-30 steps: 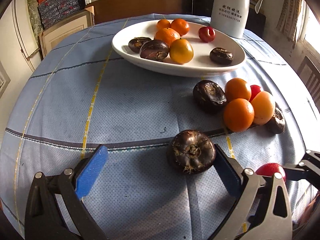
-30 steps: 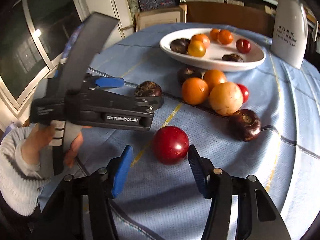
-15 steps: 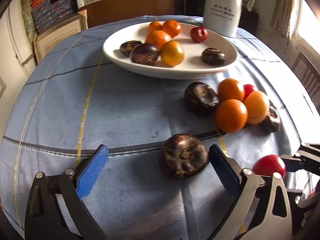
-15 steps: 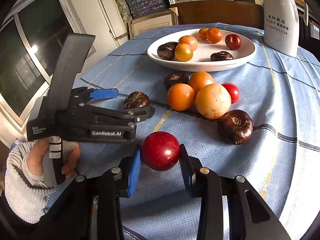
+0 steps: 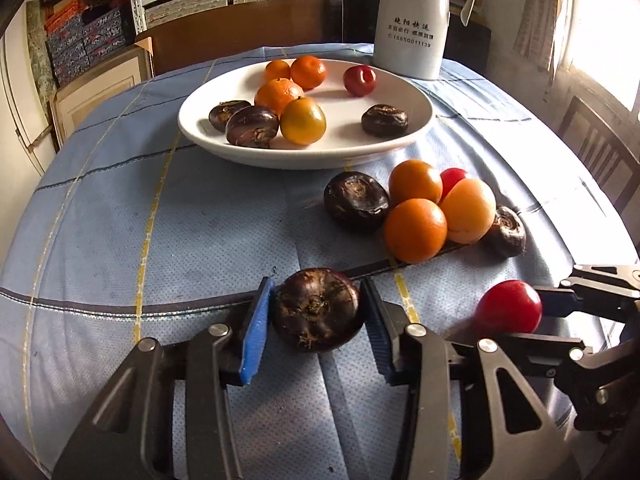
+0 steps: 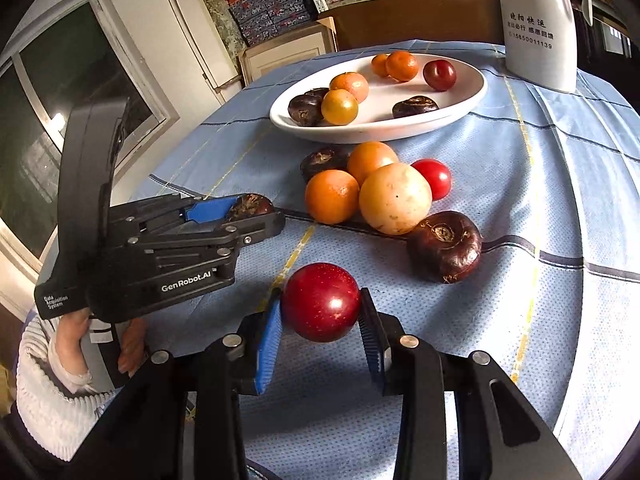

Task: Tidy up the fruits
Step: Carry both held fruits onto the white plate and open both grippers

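Pick-up step, both at once. Left gripper [image 5: 316, 314] clamped on dark fruit [image 5: 318, 315]; right gripper [image 6: 320, 312] clamped on red fruit [image 6: 321, 307]. Next: lift, carry to white plate [image 5: 416, 128] (likely goal), release gently.

Behind my table w/ blue checked cloth [image 5: 208, 216]: dark wooden chair [image 5: 600, 160] by bright window [image 5: 604, 28] on my right, stacked patterned boxes [image 5: 88, 44] on shelves.
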Demonstrator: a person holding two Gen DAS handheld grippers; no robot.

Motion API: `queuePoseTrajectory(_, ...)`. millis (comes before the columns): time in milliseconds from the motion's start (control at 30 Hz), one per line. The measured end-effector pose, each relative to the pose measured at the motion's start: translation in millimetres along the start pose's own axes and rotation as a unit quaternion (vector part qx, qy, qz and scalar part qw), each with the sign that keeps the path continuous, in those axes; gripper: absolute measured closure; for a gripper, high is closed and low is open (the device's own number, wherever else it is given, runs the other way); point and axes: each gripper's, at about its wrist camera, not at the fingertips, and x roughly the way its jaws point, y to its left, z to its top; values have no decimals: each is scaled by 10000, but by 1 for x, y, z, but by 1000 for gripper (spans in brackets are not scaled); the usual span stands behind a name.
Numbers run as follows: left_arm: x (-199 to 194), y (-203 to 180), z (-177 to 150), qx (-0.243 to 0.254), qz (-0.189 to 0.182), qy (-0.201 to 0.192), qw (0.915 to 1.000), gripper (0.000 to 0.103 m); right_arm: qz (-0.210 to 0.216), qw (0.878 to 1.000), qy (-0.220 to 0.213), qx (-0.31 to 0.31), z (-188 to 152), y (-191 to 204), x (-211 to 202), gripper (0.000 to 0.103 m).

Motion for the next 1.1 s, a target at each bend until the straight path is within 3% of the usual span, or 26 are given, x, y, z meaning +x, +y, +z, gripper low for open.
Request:
queuePoseTrajectory(100,-4,6,1,-174,-140,-50,9997,60,0,9999,-102,40,-1,-2,-4,65)
queuePoseTrajectory(300,-28,16,1,-363,-252,-525,9976,60,-20,9992,-368,165,0,-10,-16,66)
queuePoseTrajectory(467,-16,18,0,-414,-320,-253,9983,60,-23,9993,-348,153,0,-10,-16,66)
queuePoseTrajectory(700,-29,28,21,-554,-317,-559,9964,60,-72,9979,-622,176,7,-12,-28,66)
queuePoseTrajectory(833,-32,41,59,-662,-297,-758,9945,60,-216,9970,-730,153,36,-19,-36,66)
queuePoseTrajectory(933,-23,48,91,-743,-259,-839,9934,60,-373,9951,-889,203,77,-30,-36,66)
queuePoseTrajectory(1100,13,48,125,-811,-377,-754,9931,60,-629,9925,-934,480,133,-54,1,66)
